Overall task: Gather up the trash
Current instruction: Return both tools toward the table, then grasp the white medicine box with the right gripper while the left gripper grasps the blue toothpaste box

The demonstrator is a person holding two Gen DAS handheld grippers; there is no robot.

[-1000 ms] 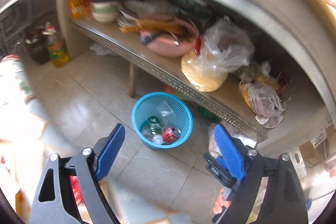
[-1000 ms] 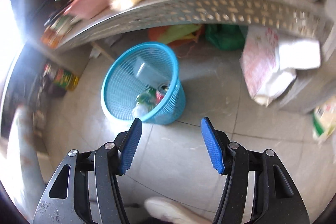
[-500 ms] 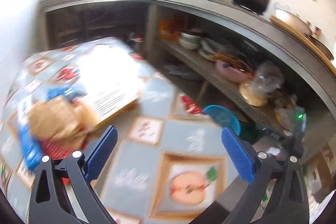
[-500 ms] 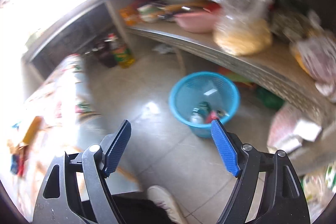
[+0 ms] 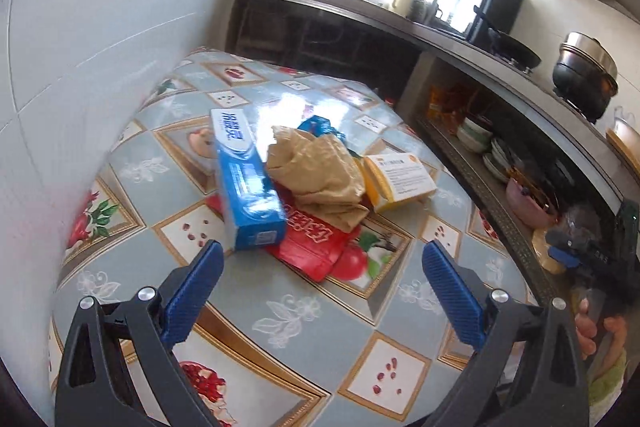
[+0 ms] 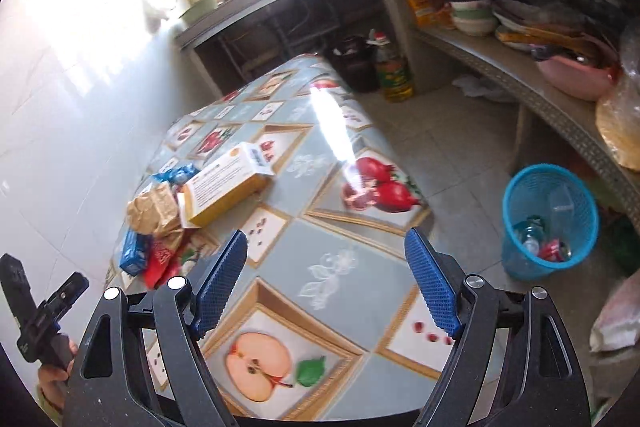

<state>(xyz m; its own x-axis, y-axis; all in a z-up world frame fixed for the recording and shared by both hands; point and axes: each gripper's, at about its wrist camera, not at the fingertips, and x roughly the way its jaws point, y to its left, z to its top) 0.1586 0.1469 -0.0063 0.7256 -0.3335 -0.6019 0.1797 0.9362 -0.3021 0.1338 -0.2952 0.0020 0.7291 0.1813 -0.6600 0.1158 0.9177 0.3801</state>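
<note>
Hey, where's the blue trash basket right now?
The blue trash basket shows in the right wrist view at the right, standing on the tiled floor between the table and the low shelf.

A small heap of trash lies on the bench near the wall: a long blue toothpaste box lying flat, its near end resting on a red foil packet, and touching its side a crumpled brown paper bag piled over the packet. A yellow-and-white carton leans tilted against the bag's far side, with what looks like a blue wrapper poking out behind. On the floor well apart stands an upright blue mesh waste basket holding a red can and bottles.
</note>
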